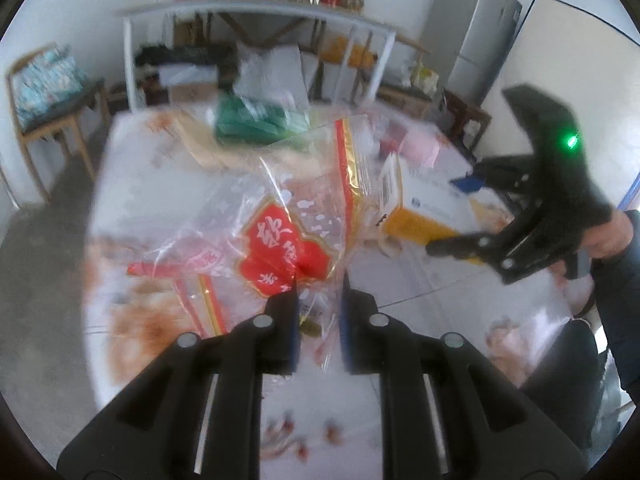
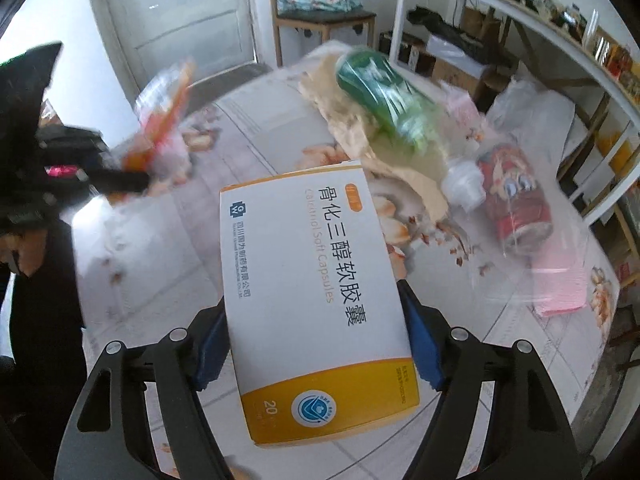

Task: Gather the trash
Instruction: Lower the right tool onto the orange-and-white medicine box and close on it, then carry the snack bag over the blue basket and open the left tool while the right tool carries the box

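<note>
My left gripper (image 1: 319,276) is shut on a clear plastic bag with a red printed label (image 1: 288,248) and holds it above the floral tablecloth (image 1: 160,184). My right gripper (image 2: 316,312) is shut on a white and yellow medicine box (image 2: 316,300), which it holds off the table; the box also shows in the left wrist view (image 1: 420,204). The bag in the left gripper shows at the left of the right wrist view (image 2: 164,120). A green plastic bottle (image 2: 388,100), a red can (image 2: 516,196) and a crumpled beige paper (image 2: 360,136) lie on the table.
A pink sheet (image 2: 560,284) lies near the table's right edge. A wooden chair with folded cloth (image 2: 320,4) stands beyond the table. A white shelf rack (image 1: 256,40) with bags and boxes runs along the wall, with a grey fridge (image 1: 476,32) beside it.
</note>
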The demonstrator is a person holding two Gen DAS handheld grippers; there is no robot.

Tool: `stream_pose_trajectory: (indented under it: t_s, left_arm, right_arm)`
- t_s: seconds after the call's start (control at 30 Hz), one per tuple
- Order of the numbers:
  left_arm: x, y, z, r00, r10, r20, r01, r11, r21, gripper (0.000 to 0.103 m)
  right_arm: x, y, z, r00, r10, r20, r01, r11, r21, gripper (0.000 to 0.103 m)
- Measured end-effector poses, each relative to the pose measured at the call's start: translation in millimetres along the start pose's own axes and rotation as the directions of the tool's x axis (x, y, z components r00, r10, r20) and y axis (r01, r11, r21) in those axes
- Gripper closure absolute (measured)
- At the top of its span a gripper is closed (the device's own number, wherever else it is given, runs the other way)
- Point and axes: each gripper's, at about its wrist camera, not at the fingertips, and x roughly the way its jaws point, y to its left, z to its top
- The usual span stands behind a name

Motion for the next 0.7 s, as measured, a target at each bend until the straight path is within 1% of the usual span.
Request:
stream_pose_trajectory:
  t_s: [0.07,0.1,0.17,0.2,0.27,0.3,0.33,0.37,0.4,0.47,0.5,0.53,0.57,0.63,0.67,0.7]
  left_arm:
    - [-38,5,-2,0.998,0.044,0.047,-0.043,0.999,-0.005,0.090]
    - [-62,11,-7,0.995,0.076,0.071,-0.075,0.997,-0.018,0.090]
    - [-110,28,-28,0.982,0.161,0.099,-0.154,0.986,-0.067,0.090]
    - [-126,35,-39,0.976,0.193,0.098,-0.185,0.979,-0.088,0.090]
    - [-164,59,-78,0.952,0.299,0.065,-0.286,0.946,-0.154,0.090]
    - [-176,70,-97,0.943,0.332,0.040,-0.319,0.929,-0.187,0.090]
    - [-187,80,-117,0.932,0.362,0.009,-0.351,0.910,-0.220,0.090]
    - [-198,94,-148,0.912,0.407,-0.047,-0.404,0.877,-0.259,0.090]
    - [-205,106,-175,0.896,0.434,-0.097,-0.443,0.848,-0.291,0.090]
    - [-212,123,-221,0.873,0.454,-0.178,-0.488,0.803,-0.342,0.090]
    - [-212,135,-257,0.862,0.447,-0.237,-0.506,0.771,-0.386,0.090]
    - [-210,144,-283,0.855,0.438,-0.278,-0.518,0.745,-0.420,0.090]
    - [-205,152,-318,0.839,0.435,-0.327,-0.543,0.711,-0.447,0.090]
    - [-195,165,-368,0.828,0.409,-0.384,-0.558,0.663,-0.499,0.090]
    - [-189,170,-387,0.826,0.396,-0.400,-0.561,0.644,-0.521,0.090]
    - [-180,177,-413,0.824,0.377,-0.423,-0.565,0.617,-0.548,0.090]
  right_arm:
    - [-12,17,10,1.000,0.001,0.031,0.000,1.000,-0.030,0.030]
    - [-17,24,14,0.999,0.006,0.043,-0.004,0.999,-0.040,0.030]
    - [-29,54,28,0.996,0.037,0.078,-0.030,0.996,-0.087,0.030]
    - [-31,67,35,0.995,0.049,0.088,-0.039,0.994,-0.105,0.030]
    - [-36,106,51,0.989,0.099,0.114,-0.079,0.983,-0.169,0.030]
    - [-36,123,57,0.985,0.119,0.126,-0.094,0.977,-0.192,0.030]
    - [-37,141,63,0.980,0.149,0.135,-0.117,0.969,-0.218,0.030]
    - [-38,169,71,0.970,0.198,0.143,-0.157,0.954,-0.256,0.030]
    - [-39,186,75,0.963,0.225,0.146,-0.178,0.944,-0.279,0.030]
    - [-39,228,82,0.945,0.291,0.146,-0.231,0.915,-0.329,0.030]
    - [-35,258,86,0.930,0.342,0.135,-0.276,0.892,-0.357,0.030]
    - [-32,276,88,0.920,0.372,0.123,-0.305,0.877,-0.371,0.030]
    - [-28,300,89,0.909,0.405,0.100,-0.338,0.855,-0.393,0.030]
    - [-20,338,88,0.896,0.440,0.068,-0.374,0.826,-0.421,0.030]
    - [-17,355,86,0.887,0.459,0.049,-0.396,0.811,-0.432,0.030]
    - [-10,379,85,0.877,0.480,0.023,-0.423,0.793,-0.439,0.030]
